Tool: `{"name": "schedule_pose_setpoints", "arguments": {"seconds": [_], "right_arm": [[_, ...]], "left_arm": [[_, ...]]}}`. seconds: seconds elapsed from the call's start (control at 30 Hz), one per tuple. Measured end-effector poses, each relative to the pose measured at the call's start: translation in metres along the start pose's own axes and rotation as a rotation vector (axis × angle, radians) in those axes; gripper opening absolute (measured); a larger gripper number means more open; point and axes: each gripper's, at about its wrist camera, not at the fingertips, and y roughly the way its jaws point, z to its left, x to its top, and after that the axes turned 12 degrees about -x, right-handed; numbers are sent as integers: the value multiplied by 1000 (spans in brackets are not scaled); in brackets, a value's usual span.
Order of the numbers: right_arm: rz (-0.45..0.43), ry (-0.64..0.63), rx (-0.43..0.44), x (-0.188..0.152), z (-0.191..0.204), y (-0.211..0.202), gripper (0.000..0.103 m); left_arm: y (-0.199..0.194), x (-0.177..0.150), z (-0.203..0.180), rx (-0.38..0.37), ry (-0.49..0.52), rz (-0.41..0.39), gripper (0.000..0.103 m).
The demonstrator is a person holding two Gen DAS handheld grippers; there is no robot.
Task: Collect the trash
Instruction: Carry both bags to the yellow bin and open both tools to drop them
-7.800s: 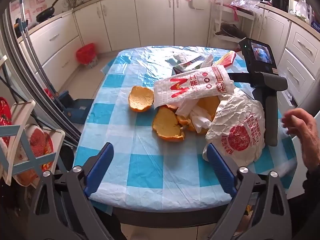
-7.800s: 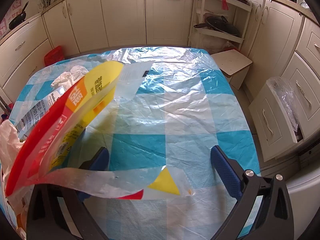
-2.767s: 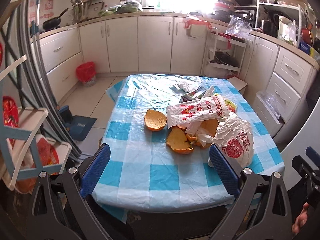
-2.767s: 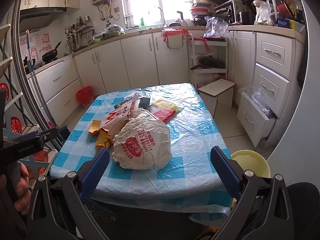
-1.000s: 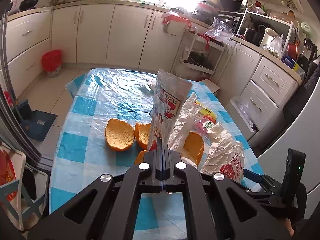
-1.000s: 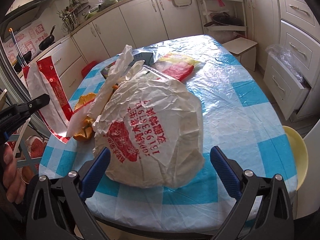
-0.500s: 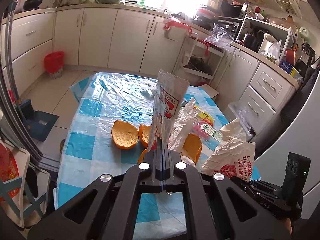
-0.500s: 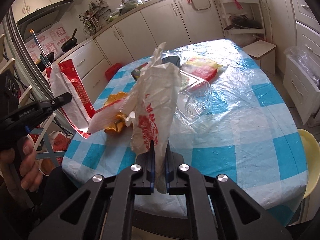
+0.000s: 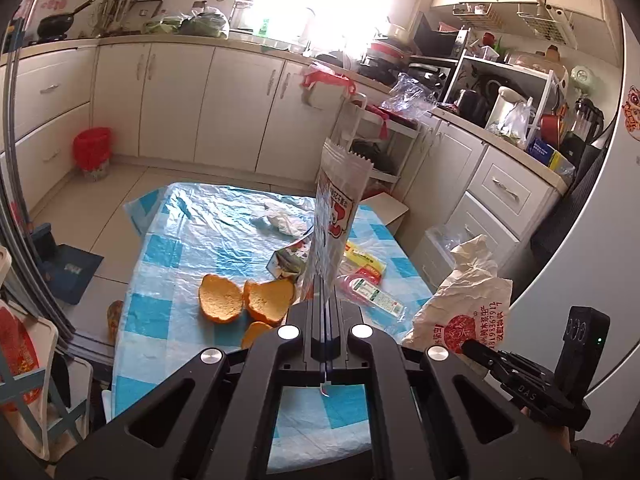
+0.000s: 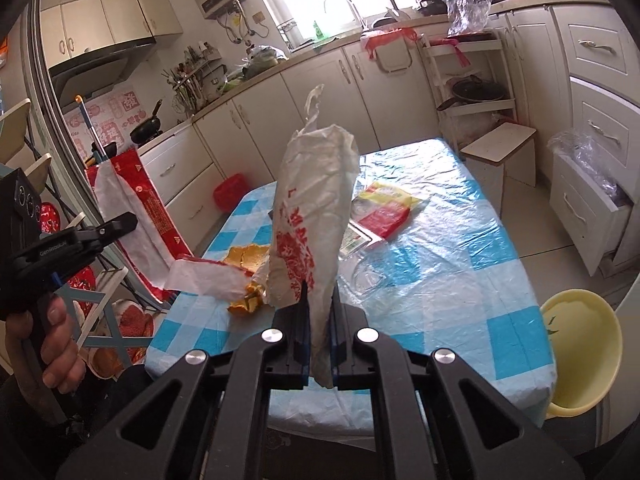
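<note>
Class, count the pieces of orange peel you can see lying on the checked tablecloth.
3: peel one, peel two beside it, peel three partly behind the left gripper. More may be hidden.

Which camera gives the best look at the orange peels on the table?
The left wrist view: the orange peels lie open on the checked table, insides showing. In the right wrist view the peels are mostly hidden behind the white bags.

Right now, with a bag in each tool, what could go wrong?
The left tool pinches only the red-and-white bag's thin edge, so it might slip out. The right tool holds the crumpled bag by one end; it could tear or spill. Either dangling bag might drag the peels off the table.
</note>
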Motion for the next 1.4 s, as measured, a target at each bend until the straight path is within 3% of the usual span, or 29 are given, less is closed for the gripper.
{"name": "schedule_pose_setpoints", "arguments": {"seconds": [0.2,0.37,0.6,0.8,0.87,0.93,0.97,1.03,1.1,1.17,1.23,1.3,1.4], "right_arm": [[-36,31,-183,6,-51,-23,8],[9,79,-355,6,-111,-29,8],[240,168,-514,-9,-185,17,8],[423,250,-540,-22,-228,72,9],[483,304,-537,-26,-243,86,16],[504,401,-540,-31,-262,90,39],[498,437,-544,-31,-269,88,39],[444,492,-541,-27,-275,74,42],[334,482,-578,-14,-271,50,48],[190,444,-610,3,-260,23,55],[22,411,-643,19,-245,-11,68],[-125,390,-662,29,-233,-41,72],[-264,400,-640,35,-227,-69,73]], "left_arm": [[11,6,-40,-98,33,7,0],[36,8,-87,-201,70,29,0],[87,1,-148,-316,92,86,0],[142,-13,-193,-392,95,150,0],[160,-19,-205,-406,95,171,0],[177,-25,-213,-412,90,193,0],[183,-28,-217,-412,90,200,0],[198,-38,-222,-408,88,225,0],[214,-49,-223,-396,80,257,0],[230,-61,-224,-380,73,288,0],[248,-74,-225,-361,64,326,0],[264,-87,-227,-347,52,361,0],[289,-106,-233,-329,32,406,0]]}}
